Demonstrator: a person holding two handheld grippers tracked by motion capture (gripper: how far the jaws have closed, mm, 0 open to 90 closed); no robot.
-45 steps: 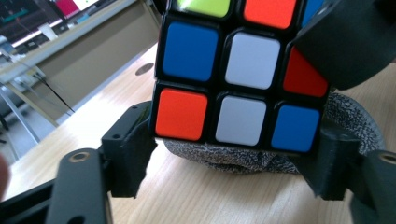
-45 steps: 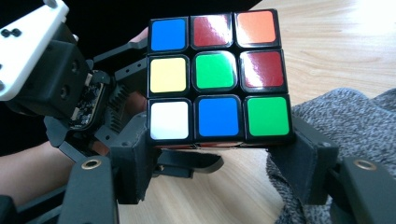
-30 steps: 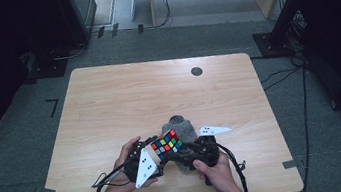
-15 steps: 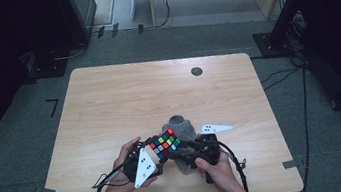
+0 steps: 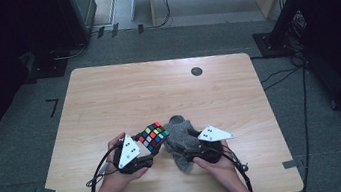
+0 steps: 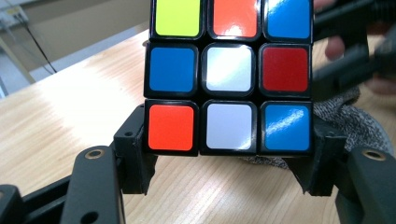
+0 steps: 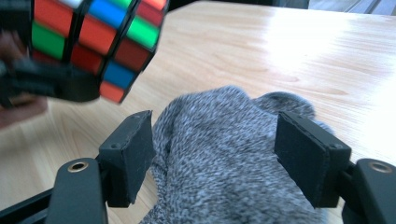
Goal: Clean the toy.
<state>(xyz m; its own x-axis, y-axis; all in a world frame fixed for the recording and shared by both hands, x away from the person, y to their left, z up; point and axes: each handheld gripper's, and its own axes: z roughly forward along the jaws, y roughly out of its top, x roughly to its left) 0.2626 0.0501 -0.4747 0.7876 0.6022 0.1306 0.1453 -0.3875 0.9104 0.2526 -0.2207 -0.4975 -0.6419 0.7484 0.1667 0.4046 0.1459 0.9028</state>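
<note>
The left hand-held gripper [image 5: 146, 144] is clamped on a multicoloured plastic puzzle cube with black edges [image 5: 154, 136], its two black jaws pressing the cube's lower corners from either side, as the left gripper view makes plain [image 6: 228, 126]. The cube is held just above the pale wooden surface [image 5: 158, 92], near the person's edge of it and just beside a crumpled grey knitted cloth [image 5: 181, 140]. The right hand-held gripper [image 5: 193, 146] stands open astride that cloth; its jaws have just been opening, and the cloth [image 7: 224, 154] lies between them with a clear gap to each pad, so it is not gripped. As a judgement, the cube looks freshly secured and lifted clear of the cloth, while the cloth appears released; what is left seems to be carrying the cube off or setting it down elsewhere. The high view gives the layout: both hands side by side, a small dark round mark [image 5: 197, 71] well apart toward the far edge. The left gripper view gives the cube's facing stickers and the grip contact, which the high view hides under the grey plate. The right gripper view shows the gap beside the pads, and the cube [image 7: 93, 42] tilted at upper left.
</note>
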